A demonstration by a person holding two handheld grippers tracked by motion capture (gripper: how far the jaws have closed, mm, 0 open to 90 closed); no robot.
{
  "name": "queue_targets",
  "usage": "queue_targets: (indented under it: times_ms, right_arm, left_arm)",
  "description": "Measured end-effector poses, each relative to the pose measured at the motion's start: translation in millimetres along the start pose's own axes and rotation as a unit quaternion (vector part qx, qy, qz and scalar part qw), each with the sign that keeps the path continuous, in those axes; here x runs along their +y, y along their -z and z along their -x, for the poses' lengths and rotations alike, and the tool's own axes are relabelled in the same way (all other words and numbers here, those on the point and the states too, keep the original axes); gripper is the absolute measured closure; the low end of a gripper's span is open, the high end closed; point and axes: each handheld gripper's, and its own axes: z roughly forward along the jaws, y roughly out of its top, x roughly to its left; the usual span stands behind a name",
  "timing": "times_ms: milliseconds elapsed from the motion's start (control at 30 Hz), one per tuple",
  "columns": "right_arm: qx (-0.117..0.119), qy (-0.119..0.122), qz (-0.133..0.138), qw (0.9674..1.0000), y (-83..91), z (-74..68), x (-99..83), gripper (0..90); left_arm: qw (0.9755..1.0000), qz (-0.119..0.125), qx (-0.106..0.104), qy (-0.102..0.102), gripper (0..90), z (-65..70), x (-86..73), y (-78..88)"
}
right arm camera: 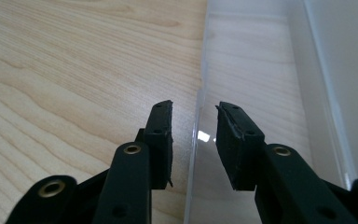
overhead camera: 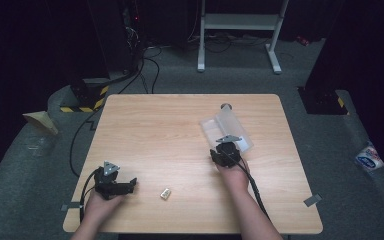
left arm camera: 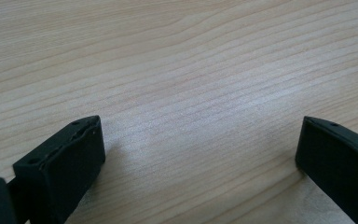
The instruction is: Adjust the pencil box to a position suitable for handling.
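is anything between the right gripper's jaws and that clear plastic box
Nothing visible. In the right gripper view the right gripper straddles the near wall of the clear plastic box, one jaw outside over the table, one inside, with small gaps left on both sides of the wall.

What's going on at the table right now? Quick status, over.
Right gripper straddling clear box wall, not yet pinching. Left gripper open, idle over table. Small block lies apart; nothing blocking.
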Motion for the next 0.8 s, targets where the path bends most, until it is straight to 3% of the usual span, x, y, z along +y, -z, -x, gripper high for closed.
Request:
queue_targets:
  times_ms: [333,800]
  right_arm:
    - [-0.001,-0.002,-0.002,1.0000,-1.8,-0.8,0.2,80.0]
    - [-0.002,0.001,-0.011,0.9999,-3.6,-1.6,-0.7,85.5]
  left_arm:
    - [1.0000,0.000,0.000,-0.001,1.7,-0.1,0.0,0.0]
    - [1.0000,0.000,0.000,0.000,1.9,0.1,0.0,0.1]
